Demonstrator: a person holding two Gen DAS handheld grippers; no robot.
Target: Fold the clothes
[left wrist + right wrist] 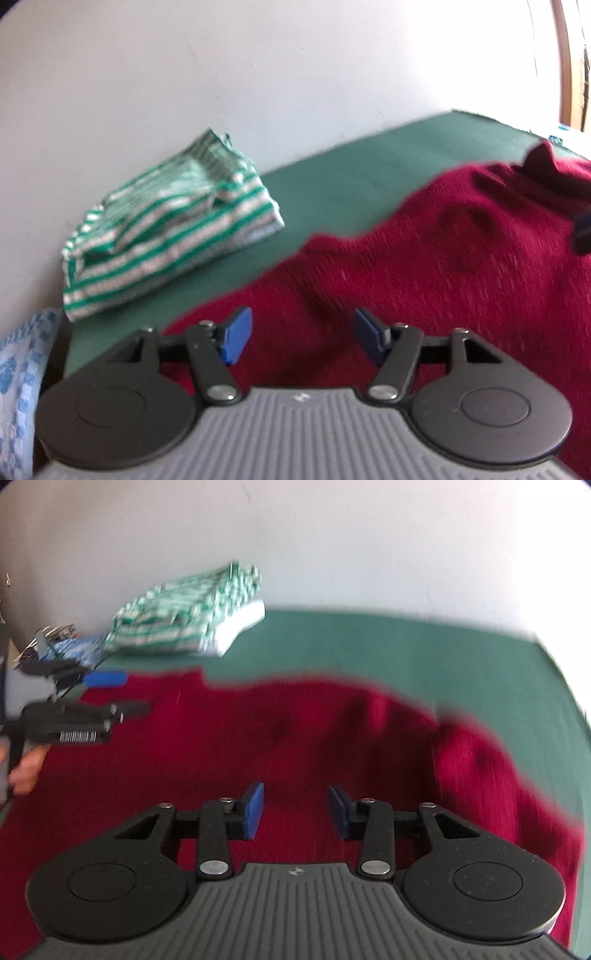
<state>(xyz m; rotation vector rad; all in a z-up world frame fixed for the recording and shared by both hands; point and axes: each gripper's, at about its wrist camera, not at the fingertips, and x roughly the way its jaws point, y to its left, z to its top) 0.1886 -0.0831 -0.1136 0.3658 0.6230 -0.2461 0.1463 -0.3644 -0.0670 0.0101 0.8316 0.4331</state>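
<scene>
A dark red knitted garment (424, 266) lies spread over the green table cover (362, 173), and fills the middle of the right wrist view (258, 746). My left gripper (303, 338) hovers over its near left part, open, nothing between the blue pads. My right gripper (296, 810) hangs above the red garment, jaws apart with only cloth far below them. In the right wrist view the left gripper (103, 698) shows at the left edge, held by a hand (26, 775). A folded green-and-white striped garment (166, 229) rests at the back left by the wall.
A white wall (258, 66) closes the far side of the table. A blue-and-white patterned cloth (22, 376) hangs at the left edge. In the right wrist view the striped pile (184, 616) sits far left, with small metal clutter (48, 638) beside it.
</scene>
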